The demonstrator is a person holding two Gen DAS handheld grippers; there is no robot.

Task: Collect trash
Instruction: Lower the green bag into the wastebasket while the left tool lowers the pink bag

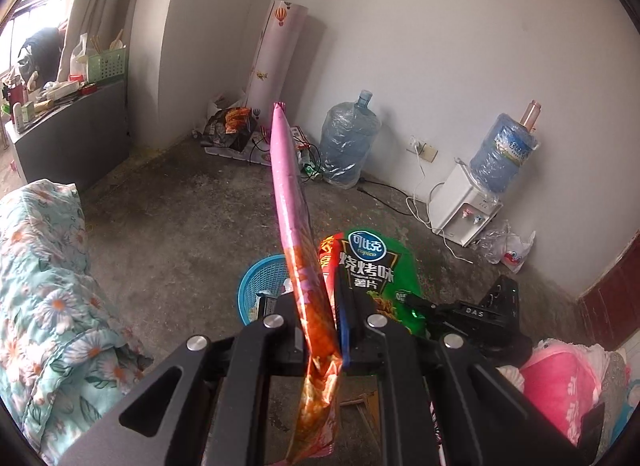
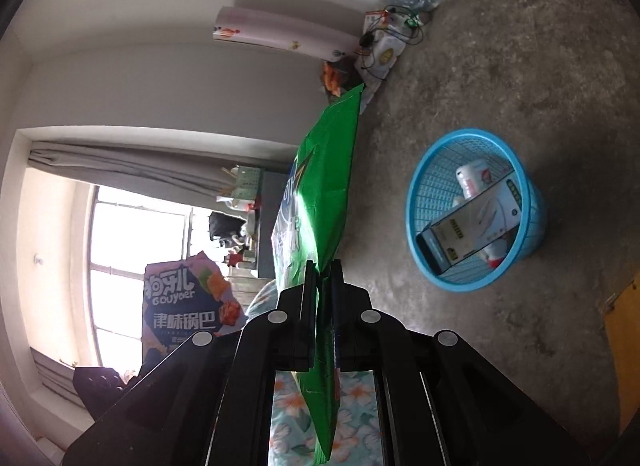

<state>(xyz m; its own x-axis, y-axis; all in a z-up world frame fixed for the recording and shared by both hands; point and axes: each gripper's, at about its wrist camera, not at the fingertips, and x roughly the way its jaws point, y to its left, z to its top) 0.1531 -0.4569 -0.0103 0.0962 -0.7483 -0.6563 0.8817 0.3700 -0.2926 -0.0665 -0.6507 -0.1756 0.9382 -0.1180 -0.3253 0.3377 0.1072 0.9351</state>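
Trash fills both grippers: the left gripper (image 1: pixel 320 330) is clamped on a pink-and-orange snack bag (image 1: pixel 294 225), seen edge-on so its print cannot be read and its lower end runs off the picture. The right gripper (image 2: pixel 320 286) is clamped on a green chip bag (image 2: pixel 324 185), whose bottom is likewise cut off. On the floor stands a blue basket (image 2: pixel 416 201), partly hidden behind the bags in the left view, holding a box (image 2: pixel 472 225) over a half-covered white wrapper (image 2: pixel 472 177).
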